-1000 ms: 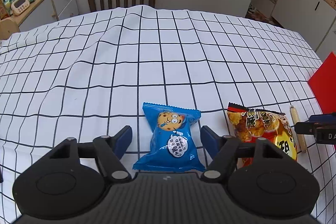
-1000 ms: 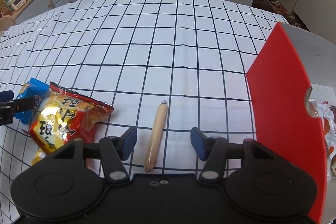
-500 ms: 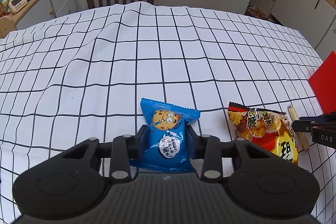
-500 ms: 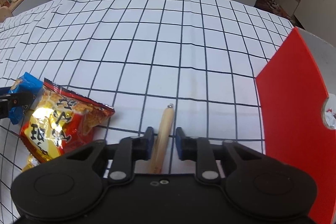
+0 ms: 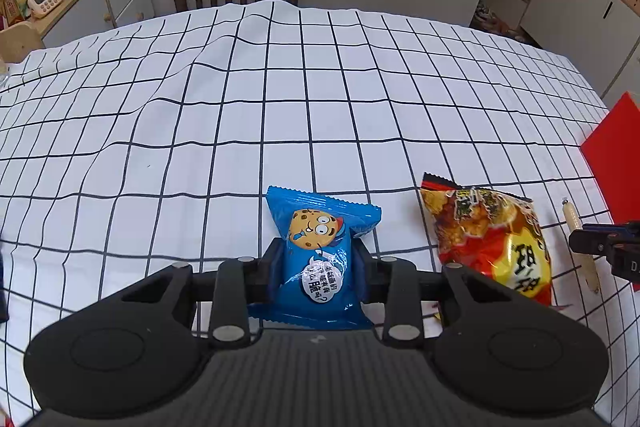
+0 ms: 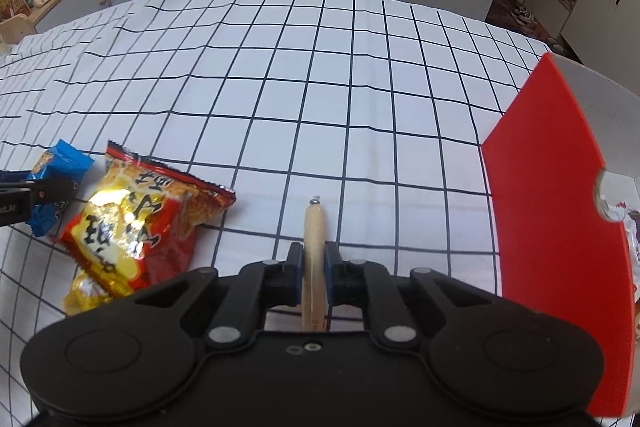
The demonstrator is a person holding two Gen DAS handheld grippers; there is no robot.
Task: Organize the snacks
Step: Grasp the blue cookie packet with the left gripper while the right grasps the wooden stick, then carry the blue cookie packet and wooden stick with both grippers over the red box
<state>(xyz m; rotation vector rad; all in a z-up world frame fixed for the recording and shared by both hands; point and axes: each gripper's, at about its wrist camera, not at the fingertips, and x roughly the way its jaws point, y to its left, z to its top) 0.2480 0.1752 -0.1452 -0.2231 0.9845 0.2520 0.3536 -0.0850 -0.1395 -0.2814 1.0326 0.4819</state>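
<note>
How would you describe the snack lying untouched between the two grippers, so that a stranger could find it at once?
On the white tablecloth with the black grid, look left of the red box. The crinkly red and yellow foil bag lies flat between the blue cookie packet and the thin beige sausage stick. It is the largest, and no gripper holds it.

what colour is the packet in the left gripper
Blue, with a cartoon cookie face; the cookie packet shows best in the left wrist view.

Both hand-held grippers have closed: left [image 5: 318,263] on the blue cookie packet [image 5: 320,259], right [image 6: 313,269] on the sausage stick [image 6: 314,251].
</note>
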